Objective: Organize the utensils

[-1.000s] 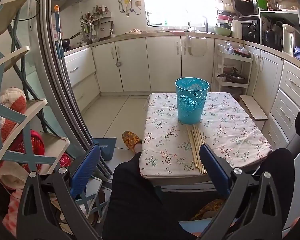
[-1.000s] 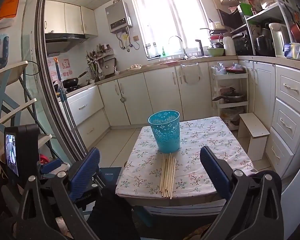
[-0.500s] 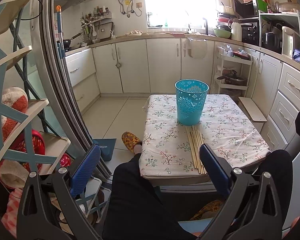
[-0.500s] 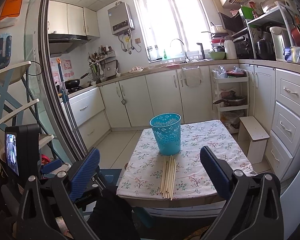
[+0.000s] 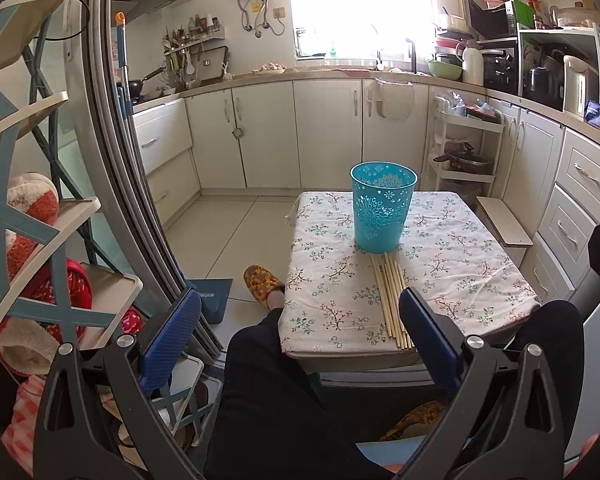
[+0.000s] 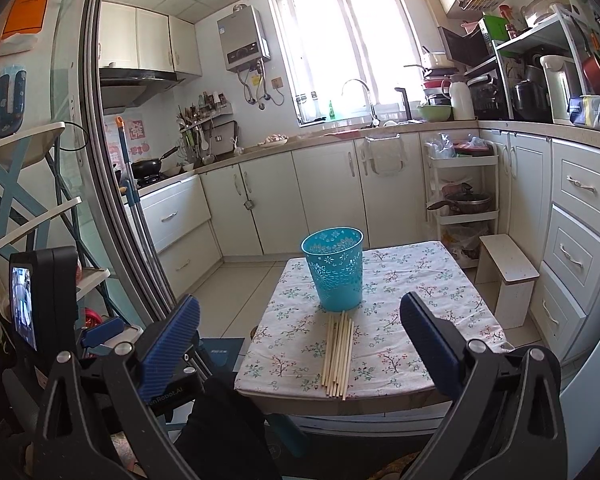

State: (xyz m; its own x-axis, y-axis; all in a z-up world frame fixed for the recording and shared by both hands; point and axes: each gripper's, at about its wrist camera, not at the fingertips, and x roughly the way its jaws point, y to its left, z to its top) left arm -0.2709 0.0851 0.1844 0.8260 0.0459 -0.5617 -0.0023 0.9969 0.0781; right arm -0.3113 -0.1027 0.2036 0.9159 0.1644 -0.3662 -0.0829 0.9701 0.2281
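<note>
Many thin wooden sticks (image 6: pixel 337 354) lie side by side on my flowery table (image 6: pixel 412 332), touching the blue plastic cup (image 6: pixel 333 270). Both my left gripper (image 5: pixel 300 334) and right gripper (image 6: pixel 300 338) are spread wide, holding nothing. If I pinch badly, sticks could roll off the near edge.

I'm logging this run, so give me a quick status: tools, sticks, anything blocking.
Left tool open, right tool open, both empty. Sticks bundled on table, at blue bin. Nothing blocking.
</note>
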